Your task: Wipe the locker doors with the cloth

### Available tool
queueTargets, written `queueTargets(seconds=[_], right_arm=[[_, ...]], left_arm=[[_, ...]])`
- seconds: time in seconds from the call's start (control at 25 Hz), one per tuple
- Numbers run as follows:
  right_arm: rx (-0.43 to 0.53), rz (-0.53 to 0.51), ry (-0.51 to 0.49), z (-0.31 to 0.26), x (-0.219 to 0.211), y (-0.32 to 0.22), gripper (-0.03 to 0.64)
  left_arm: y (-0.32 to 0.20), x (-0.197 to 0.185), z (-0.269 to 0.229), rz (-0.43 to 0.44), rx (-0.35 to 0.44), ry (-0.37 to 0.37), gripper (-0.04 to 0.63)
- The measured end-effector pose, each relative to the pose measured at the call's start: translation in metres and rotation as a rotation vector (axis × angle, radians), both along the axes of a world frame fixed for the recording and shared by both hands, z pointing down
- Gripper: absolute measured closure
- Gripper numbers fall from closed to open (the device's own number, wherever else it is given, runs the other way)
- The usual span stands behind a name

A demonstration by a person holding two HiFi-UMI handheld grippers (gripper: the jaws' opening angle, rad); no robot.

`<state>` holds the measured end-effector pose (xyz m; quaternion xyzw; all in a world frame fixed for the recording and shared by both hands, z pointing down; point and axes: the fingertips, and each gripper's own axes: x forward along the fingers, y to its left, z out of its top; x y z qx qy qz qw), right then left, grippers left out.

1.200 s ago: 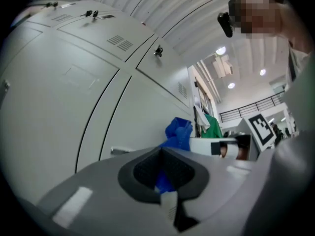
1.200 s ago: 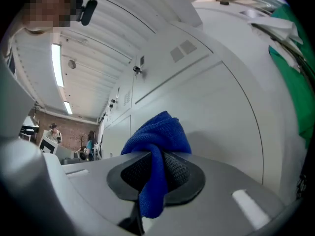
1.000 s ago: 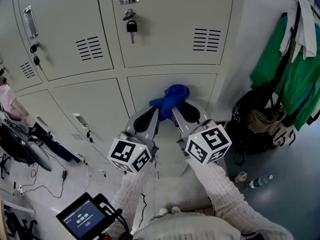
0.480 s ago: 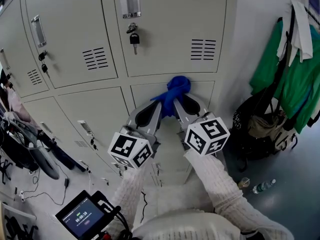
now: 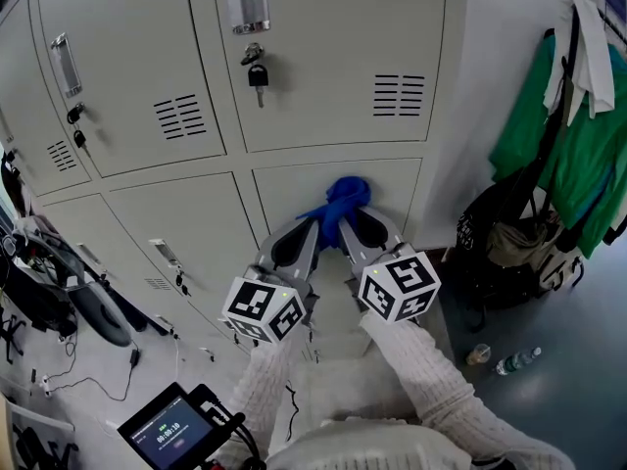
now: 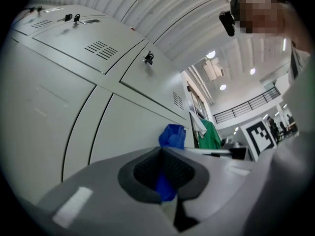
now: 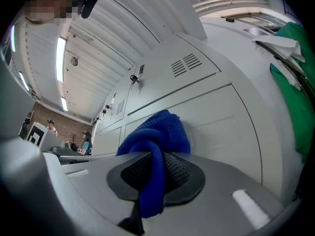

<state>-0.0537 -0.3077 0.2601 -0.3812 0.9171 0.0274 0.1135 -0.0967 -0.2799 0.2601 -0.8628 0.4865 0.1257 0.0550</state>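
A bunched blue cloth [image 5: 343,199] is pressed against the upper part of a lower locker door [image 5: 338,262], just under the seam with the padlocked door above. Both grippers converge on it from below. My left gripper [image 5: 315,225] is shut on a tail of the cloth [image 6: 165,187], with the bunch [image 6: 173,135] beyond its jaws. My right gripper [image 5: 343,221] is shut on the cloth [image 7: 156,141], which bulges above its jaws and hangs down between the pads.
Grey locker doors fill the wall; a padlock [image 5: 258,73] hangs on the upper door. Green clothes [image 5: 563,145] and a dark bag [image 5: 500,238] hang at the right. A bottle [image 5: 514,362] lies on the floor. A bicycle [image 5: 59,287] stands at the left.
Both grippers and the cloth shifted slightly across the lower door, a little up and then back down. The grip on the cloth is unchanged.
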Motion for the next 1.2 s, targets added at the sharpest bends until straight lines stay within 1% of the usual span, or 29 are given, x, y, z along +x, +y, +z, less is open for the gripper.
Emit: queueTargets(seconds=[0.24,0.6,1.0,1.2], right_arm=[[-0.082,0.003,0.037,0.043,-0.004,-0.002,0.565],[-0.255,-0.004,0.079,0.126,-0.006,-0.005,0.565],[-0.415,-0.006,0.118,0.203,-0.009,-0.004,0.565],[-0.486,-0.007,0.126,0.235,-0.008,-0.007,0.565]], left_arm=[[-0.003,-0.001,0.040,-0.009,-0.098,0.024,0.589],[-0.005,0.004,0.120,-0.013,-0.273,0.041,0.589],[-0.004,0.005,0.196,-0.021,-0.432,0.066,0.589],[-0.003,0.009,0.224,-0.019,-0.492,0.073,0.589]])
